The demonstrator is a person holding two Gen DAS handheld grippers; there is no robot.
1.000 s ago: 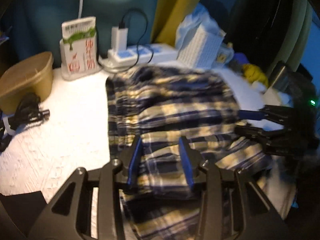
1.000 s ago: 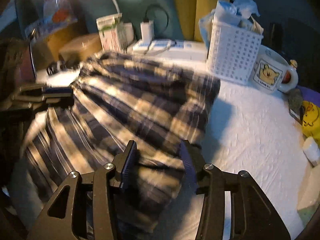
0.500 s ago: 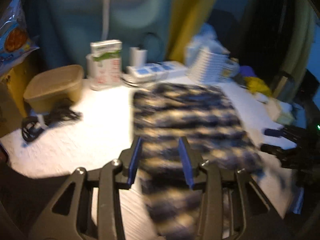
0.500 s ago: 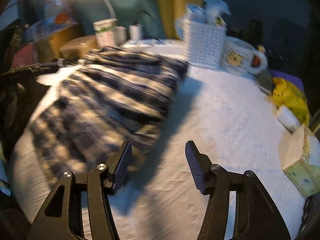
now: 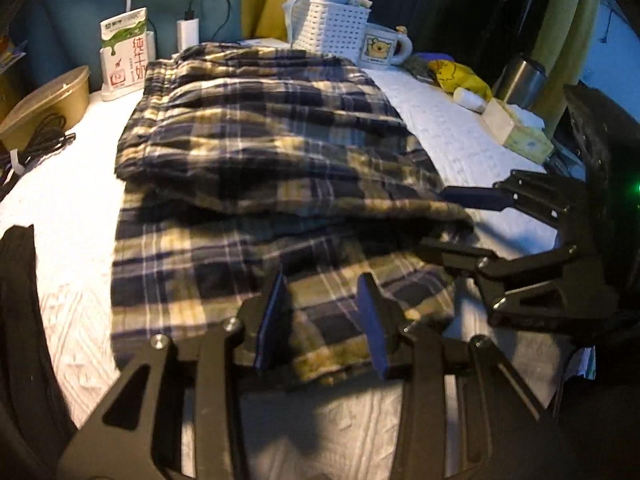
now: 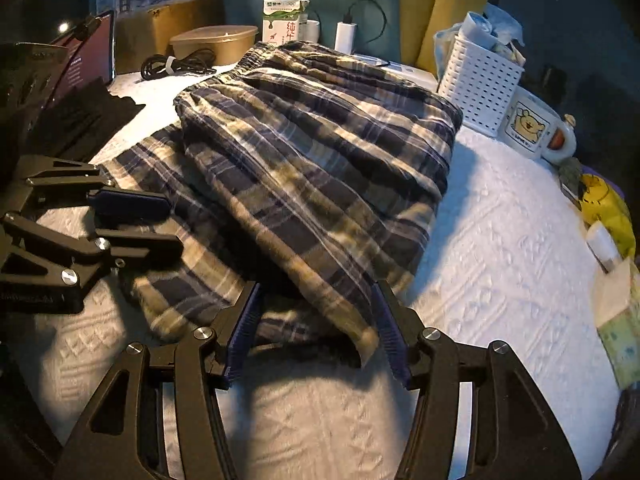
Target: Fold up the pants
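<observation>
The plaid pants [image 5: 256, 152] lie folded on the white textured cover [image 5: 460, 136], a shorter upper layer over a longer lower one. My left gripper [image 5: 322, 320] hovers at the near hem, open, with cloth lying flat between its fingers and no pad pressing. My right gripper [image 6: 316, 332] is also open. Its blue pads straddle the near corner of the pants [image 6: 320, 168] without touching it. Each gripper shows in the other's view: the right gripper [image 5: 460, 224] at the pants' right edge, the left gripper [image 6: 148, 224] at their left edge.
At the back stand a white basket [image 6: 476, 84], a bear mug [image 6: 528, 128], a milk carton [image 5: 124, 52] and a charger [image 5: 187, 34]. A brown tub [image 5: 48, 100] and black cables [image 5: 44, 136] lie left. A yellow toy [image 6: 604, 204] and a tissue box [image 5: 520, 136] lie right.
Both grippers drew back to the pants' near edge. The right jaws widened off the cloth, swung over bare cover, then came to the near corner. The pants lie flatter, folded.
</observation>
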